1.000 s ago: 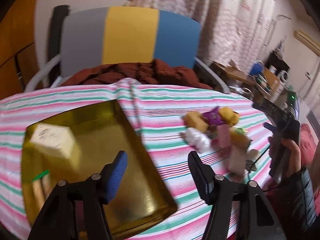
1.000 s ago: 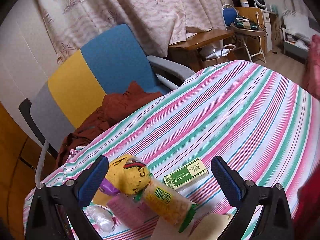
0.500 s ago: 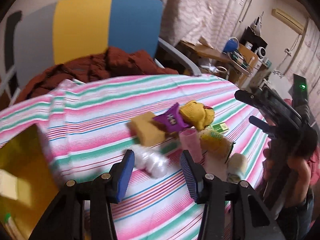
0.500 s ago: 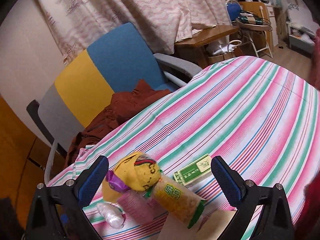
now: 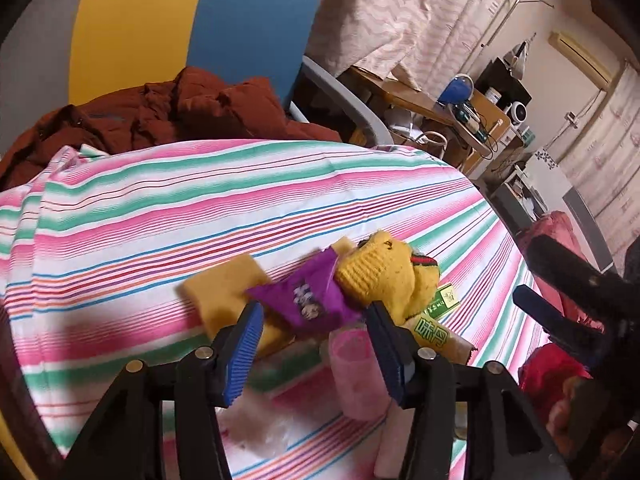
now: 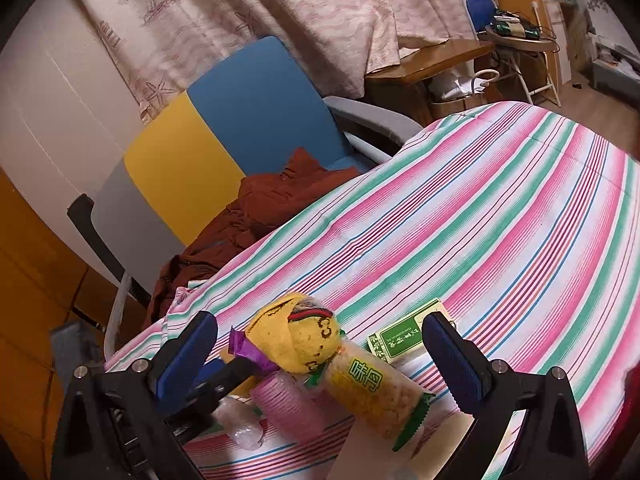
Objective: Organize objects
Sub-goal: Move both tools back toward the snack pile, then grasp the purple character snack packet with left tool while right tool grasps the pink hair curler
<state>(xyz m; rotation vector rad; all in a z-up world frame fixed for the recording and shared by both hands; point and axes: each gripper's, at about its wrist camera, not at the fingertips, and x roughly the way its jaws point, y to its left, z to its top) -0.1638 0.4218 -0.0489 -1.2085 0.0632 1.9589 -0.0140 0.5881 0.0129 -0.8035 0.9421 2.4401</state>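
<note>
A pile lies on the striped tablecloth (image 5: 240, 200): a purple packet (image 5: 308, 296), a yellow sponge (image 5: 220, 292), a yellow knitted ball (image 5: 380, 272), a pink cup stack (image 5: 356, 376), a snack tube (image 5: 434, 334) and a green box (image 5: 442, 300). My left gripper (image 5: 314, 344) is open, its tips on either side of the purple packet's near edge. My right gripper (image 6: 320, 360) is open wide just short of the yellow knitted ball (image 6: 296, 332), the snack tube (image 6: 376, 388) and the green box (image 6: 400, 336). The purple packet (image 6: 248, 348) peeks out on the left.
A chair (image 6: 224, 128) in grey, yellow and blue stands behind the table with a rust-brown garment (image 6: 260, 208) on its seat. A crumpled clear wrapper (image 6: 240, 428) lies near the pink cup stack (image 6: 288, 400). A desk (image 6: 440, 56) with clutter stands at the back right.
My left gripper swung right, away from the gold tray, and came in low over the pile to the purple packet. The right gripper has barely shifted.
</note>
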